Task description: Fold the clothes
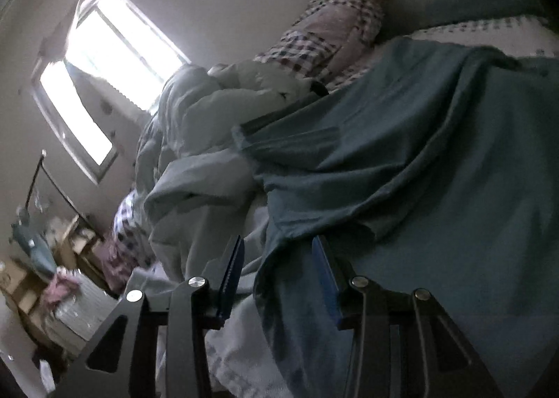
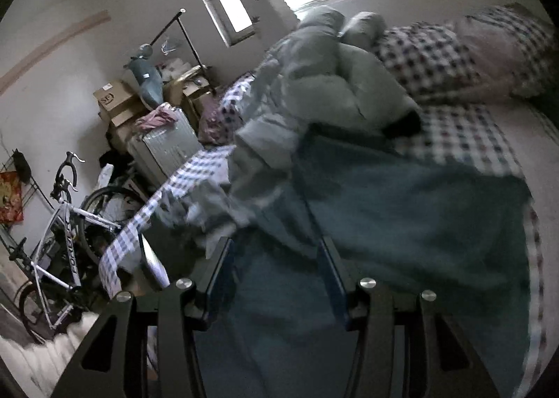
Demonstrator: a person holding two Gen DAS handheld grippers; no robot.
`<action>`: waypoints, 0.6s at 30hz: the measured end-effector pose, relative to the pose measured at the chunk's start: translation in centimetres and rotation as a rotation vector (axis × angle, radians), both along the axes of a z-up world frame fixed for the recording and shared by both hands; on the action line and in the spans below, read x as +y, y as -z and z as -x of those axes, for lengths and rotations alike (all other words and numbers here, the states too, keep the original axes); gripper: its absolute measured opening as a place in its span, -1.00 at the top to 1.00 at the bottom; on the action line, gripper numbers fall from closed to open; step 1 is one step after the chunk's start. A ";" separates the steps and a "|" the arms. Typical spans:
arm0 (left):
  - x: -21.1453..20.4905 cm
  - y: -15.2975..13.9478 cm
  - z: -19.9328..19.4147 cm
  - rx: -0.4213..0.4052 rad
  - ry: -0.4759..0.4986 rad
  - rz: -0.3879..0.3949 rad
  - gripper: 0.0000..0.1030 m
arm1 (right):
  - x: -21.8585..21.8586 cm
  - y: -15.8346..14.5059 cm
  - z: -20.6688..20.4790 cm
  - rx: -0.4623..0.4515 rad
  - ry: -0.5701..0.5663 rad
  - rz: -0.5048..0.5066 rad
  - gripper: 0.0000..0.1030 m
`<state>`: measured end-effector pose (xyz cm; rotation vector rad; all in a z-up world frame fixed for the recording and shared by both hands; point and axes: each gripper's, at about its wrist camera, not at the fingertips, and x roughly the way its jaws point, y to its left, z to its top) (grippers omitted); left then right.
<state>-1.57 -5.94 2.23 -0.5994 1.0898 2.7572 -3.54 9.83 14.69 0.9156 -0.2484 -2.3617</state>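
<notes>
A teal garment [image 1: 401,171] lies spread and rumpled on the bed, with its near left edge folded over. My left gripper [image 1: 277,275] is low over that edge. Its jaws stand apart, the cloth edge runs between the blue pads [image 1: 232,272], and they do not press on it. In the right wrist view the same teal garment [image 2: 401,206] covers the checked sheet [image 2: 464,139]. My right gripper [image 2: 277,275] hovers over its near part with the jaws apart and teal cloth showing in the gap. That view is blurred.
A pale crumpled duvet [image 2: 332,76] is heaped at the far side of the bed beside a checked pillow [image 2: 429,56]. Left of the bed stand a bicycle [image 2: 66,223], cardboard boxes [image 2: 115,101] and a white ribbed case [image 2: 167,150]. A bright window [image 1: 104,49] is behind.
</notes>
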 end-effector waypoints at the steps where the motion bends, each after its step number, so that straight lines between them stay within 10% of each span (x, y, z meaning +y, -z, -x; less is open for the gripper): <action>1: 0.2 0.2 0.1 0.007 0.004 0.009 0.13 | -1.0 -0.3 1.5 -0.004 -0.013 -0.010 -0.04; 9: 1.7 1.0 0.8 0.042 0.039 0.083 0.13 | -9.4 2.4 15.3 -0.148 -0.075 -0.134 -0.04; 18: 0.3 1.2 2.3 -0.002 -0.045 -0.004 0.85 | -15.1 6.9 22.4 -0.135 -0.066 -0.376 -0.01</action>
